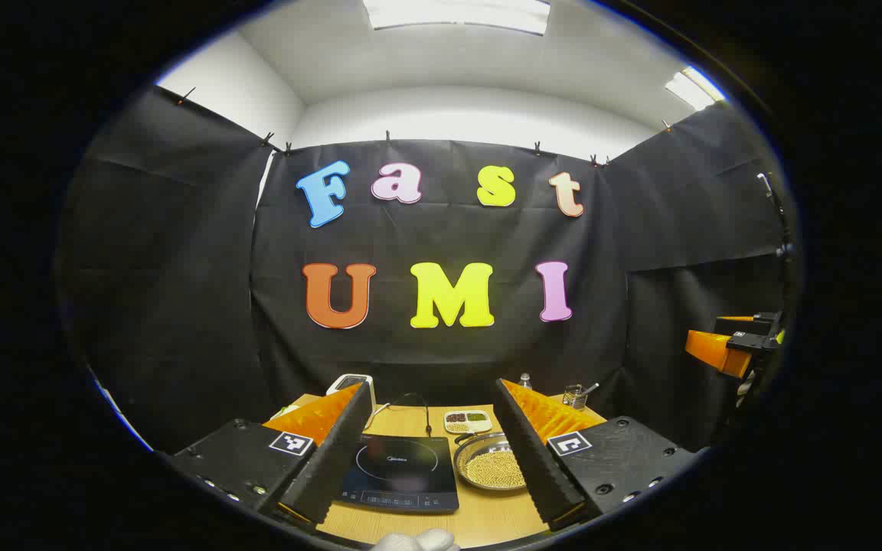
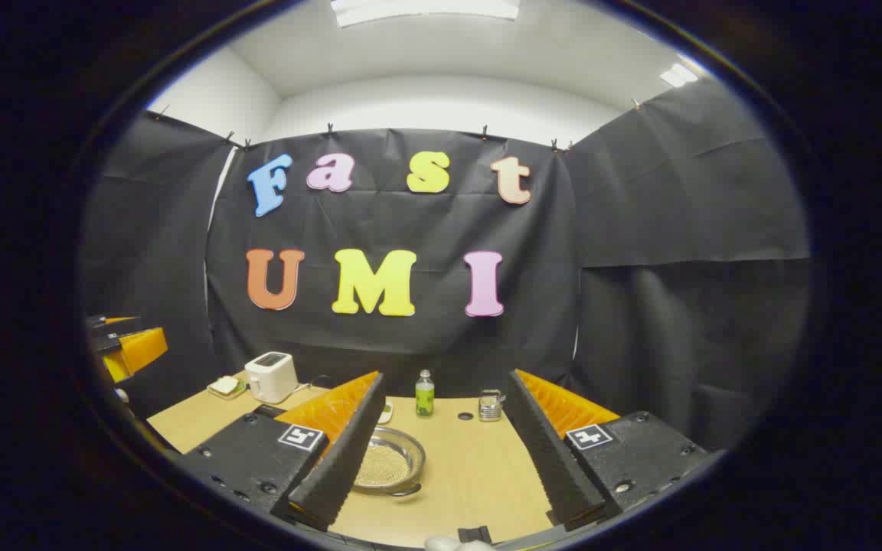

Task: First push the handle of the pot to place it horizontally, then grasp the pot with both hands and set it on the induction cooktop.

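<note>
A shallow metal pot (image 1: 491,463) full of small tan beans sits on the wooden table (image 1: 479,520), just right of the black induction cooktop (image 1: 400,471). My left gripper (image 1: 433,384) hovers open above the near table edge, with the cooktop and the pot framed between its fingers (image 1: 334,451). In the right gripper view the pot (image 2: 389,463) lies half behind the left finger (image 2: 338,459), a small handle at its near rim. My right gripper (image 2: 447,375) is open and holds nothing. The other gripper appears far right (image 1: 724,348) and far left (image 2: 131,344).
Along the back of the table stand a white toaster (image 2: 271,376), a plate of food (image 2: 225,386), a green bottle (image 2: 425,394), a glass jar (image 2: 491,405) and a small divided dish (image 1: 468,421). A cable (image 1: 427,413) runs behind the cooktop. A white-gloved hand (image 1: 414,540) shows at the bottom.
</note>
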Demonstrator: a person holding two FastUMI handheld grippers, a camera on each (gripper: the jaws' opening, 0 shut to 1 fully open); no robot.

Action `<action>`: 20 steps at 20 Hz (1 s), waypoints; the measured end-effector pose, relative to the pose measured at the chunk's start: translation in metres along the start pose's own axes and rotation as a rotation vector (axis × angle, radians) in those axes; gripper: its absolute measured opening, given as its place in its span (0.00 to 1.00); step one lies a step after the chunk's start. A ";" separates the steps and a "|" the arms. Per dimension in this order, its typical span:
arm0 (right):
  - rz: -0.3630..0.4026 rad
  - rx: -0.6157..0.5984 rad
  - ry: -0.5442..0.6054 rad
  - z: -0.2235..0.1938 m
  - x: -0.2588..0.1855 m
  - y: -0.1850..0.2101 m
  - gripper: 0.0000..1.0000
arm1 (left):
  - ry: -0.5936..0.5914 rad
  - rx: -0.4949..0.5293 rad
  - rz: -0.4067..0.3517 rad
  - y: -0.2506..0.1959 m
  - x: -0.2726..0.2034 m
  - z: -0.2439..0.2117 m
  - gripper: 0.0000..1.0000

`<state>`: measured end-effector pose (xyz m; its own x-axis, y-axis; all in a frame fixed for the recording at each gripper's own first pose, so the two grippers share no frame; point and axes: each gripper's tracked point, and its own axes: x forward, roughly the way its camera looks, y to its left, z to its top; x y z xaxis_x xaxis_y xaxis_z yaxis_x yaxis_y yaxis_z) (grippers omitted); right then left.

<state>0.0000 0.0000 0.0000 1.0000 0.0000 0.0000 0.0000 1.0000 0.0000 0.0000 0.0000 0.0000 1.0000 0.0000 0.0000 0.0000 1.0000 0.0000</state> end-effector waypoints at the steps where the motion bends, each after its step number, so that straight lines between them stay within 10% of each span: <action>1: 0.002 0.000 -0.009 0.004 -0.002 0.002 0.97 | 0.001 0.001 -0.001 0.001 0.001 0.000 0.84; 18: 0.043 -0.026 0.109 -0.046 0.018 0.025 0.96 | 0.016 -0.006 0.001 0.010 0.013 -0.013 0.95; 20: 0.120 -0.013 0.200 -0.077 0.028 0.042 0.80 | 0.031 -0.002 0.009 0.011 0.014 -0.018 0.84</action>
<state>0.0280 0.0422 -0.0768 0.9729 0.1173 -0.1991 -0.1199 0.9928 -0.0011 0.0143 0.0107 -0.0181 0.9995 0.0092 -0.0313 -0.0093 1.0000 -0.0022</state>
